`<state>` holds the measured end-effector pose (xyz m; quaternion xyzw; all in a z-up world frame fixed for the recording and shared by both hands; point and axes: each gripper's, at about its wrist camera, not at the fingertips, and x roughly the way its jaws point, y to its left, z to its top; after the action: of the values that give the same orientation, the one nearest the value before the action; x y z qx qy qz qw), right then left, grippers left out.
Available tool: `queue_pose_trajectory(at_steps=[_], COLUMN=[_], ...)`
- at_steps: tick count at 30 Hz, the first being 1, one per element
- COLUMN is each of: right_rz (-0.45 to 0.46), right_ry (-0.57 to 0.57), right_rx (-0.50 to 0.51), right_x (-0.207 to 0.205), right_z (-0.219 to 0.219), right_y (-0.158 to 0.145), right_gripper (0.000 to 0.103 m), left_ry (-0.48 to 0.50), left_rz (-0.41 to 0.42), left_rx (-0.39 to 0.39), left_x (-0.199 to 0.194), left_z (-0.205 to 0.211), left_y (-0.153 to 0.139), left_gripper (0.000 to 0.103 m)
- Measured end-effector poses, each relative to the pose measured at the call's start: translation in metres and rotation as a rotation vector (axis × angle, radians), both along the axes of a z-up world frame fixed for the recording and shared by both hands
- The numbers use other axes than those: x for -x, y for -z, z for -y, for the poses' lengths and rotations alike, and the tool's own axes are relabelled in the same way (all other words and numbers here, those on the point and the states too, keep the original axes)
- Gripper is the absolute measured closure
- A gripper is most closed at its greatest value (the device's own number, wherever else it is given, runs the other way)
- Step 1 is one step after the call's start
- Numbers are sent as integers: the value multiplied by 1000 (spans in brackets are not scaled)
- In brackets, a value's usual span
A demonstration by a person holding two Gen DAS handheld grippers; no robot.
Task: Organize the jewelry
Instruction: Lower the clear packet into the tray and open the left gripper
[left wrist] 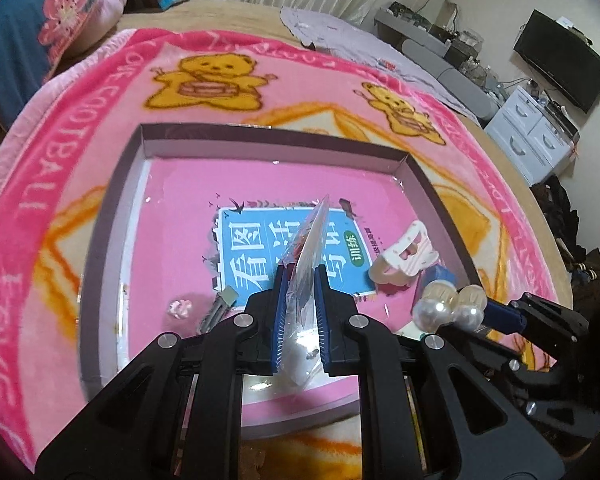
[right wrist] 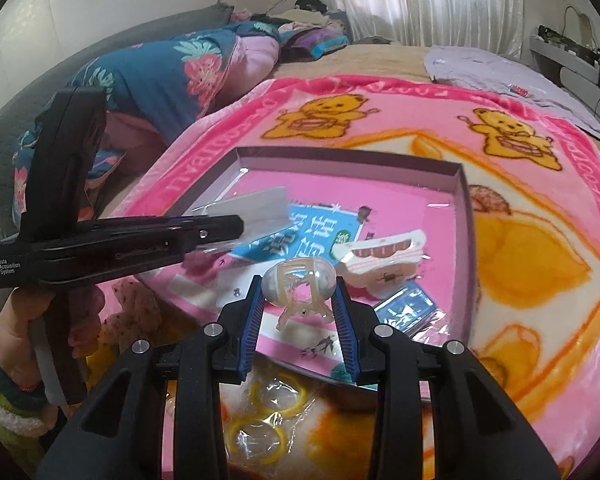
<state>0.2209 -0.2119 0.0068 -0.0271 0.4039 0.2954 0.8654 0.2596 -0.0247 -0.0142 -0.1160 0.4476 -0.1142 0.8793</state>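
My left gripper [left wrist: 300, 276] is shut on a clear plastic bag [left wrist: 310, 248] with a small red item inside, held edge-on over the pink-bottomed box [left wrist: 268, 136]. It also shows in the right wrist view [right wrist: 244, 222], holding the bag [right wrist: 256, 208] over the box's left side. My right gripper [right wrist: 298, 284] is shut on a pearl hair claw [right wrist: 298, 280], above the box's near edge; the claw's pearls [left wrist: 446, 308] show in the left wrist view. A white and pink hair claw [left wrist: 404, 256] and a blue packet [right wrist: 406, 310] lie in the box.
The box sits on a pink bear-print blanket [left wrist: 100, 92] on a bed. A small pink flower piece [left wrist: 180, 307] and a grey clip [left wrist: 220, 304] lie in the box. A bag of yellow rings [right wrist: 268, 416] lies on the blanket below my right gripper. Folded quilts [right wrist: 172, 68] are behind.
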Motion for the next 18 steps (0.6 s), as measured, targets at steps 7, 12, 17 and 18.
queue_pose_trajectory(at_steps=[7,12,17,18], right_rz=[-23,-37,-35,-31], right_ry=[2,42,68,72], right_rx=[4,11,27,30], right_x=[-2,-7,-8,-8], right_z=[-4,1,7,8], right_y=[10,14,16,15], right_gripper=[70,70,70,70], left_ry=[-7,-18,-28,-31], left_rz=[-7,3,10,12], left_rx=[-15,-50,-72,-75], left_x=[0,5,10,11], left_z=[0,0,-2,-2], left_y=[5,2,-3,-5], left_gripper=[92,74,66,64])
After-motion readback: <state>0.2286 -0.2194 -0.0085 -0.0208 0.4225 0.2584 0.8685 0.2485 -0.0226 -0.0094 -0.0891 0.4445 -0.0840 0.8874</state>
